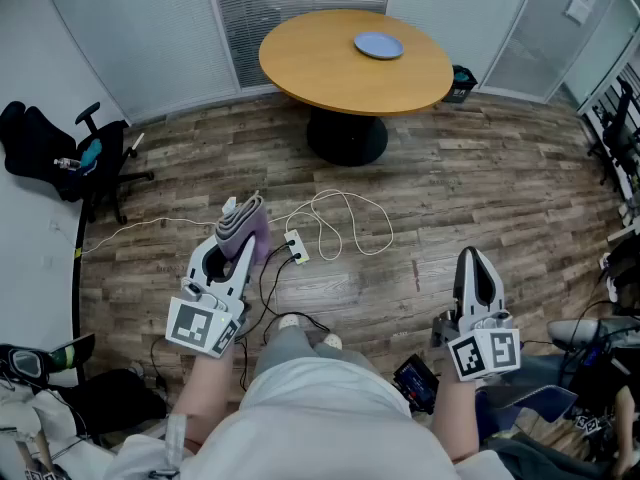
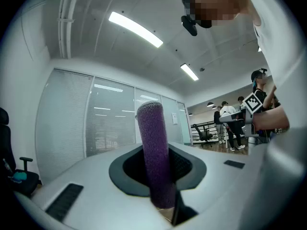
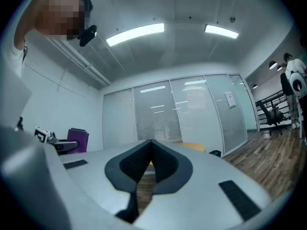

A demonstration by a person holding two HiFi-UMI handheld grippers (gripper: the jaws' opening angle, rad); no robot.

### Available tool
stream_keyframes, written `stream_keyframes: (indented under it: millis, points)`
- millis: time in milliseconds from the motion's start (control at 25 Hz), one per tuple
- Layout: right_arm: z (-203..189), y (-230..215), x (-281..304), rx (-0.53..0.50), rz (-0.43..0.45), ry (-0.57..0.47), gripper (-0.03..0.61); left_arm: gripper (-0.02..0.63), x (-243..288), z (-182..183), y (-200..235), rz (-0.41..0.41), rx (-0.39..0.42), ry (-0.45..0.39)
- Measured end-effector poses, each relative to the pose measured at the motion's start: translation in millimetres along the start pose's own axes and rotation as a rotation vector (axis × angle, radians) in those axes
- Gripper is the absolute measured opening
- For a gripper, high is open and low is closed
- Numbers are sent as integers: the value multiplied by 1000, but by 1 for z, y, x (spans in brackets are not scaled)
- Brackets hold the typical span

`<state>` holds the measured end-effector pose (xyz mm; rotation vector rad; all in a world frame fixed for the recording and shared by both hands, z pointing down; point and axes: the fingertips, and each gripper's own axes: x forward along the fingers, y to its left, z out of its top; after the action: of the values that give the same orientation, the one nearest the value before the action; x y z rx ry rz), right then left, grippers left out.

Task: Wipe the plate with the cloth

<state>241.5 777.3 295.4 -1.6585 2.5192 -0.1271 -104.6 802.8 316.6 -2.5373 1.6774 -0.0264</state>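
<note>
Zero wiping done: L gripper (image 1: 237, 240) clamps purple cloth (image 1: 248, 218), R gripper (image 1: 472, 260) shut, empty; plate (image 1: 379, 45) on round table (image 1: 320, 73), top of frame, well apart.

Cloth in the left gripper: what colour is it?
The cloth is purple, shown best in the left gripper view.

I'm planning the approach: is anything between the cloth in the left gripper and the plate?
Nothing upright. Between the cloth in the left gripper and the plate on the round table lies wooden floor, with a white cable and power strip on it.
</note>
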Motion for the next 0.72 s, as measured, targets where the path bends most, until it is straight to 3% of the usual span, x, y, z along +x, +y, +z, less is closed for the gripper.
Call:
stream_keyframes:
  millis: [720]
  points:
    - [3,4,-6,7,39,-20,18,80,-8,-12,1,38,-21,16]
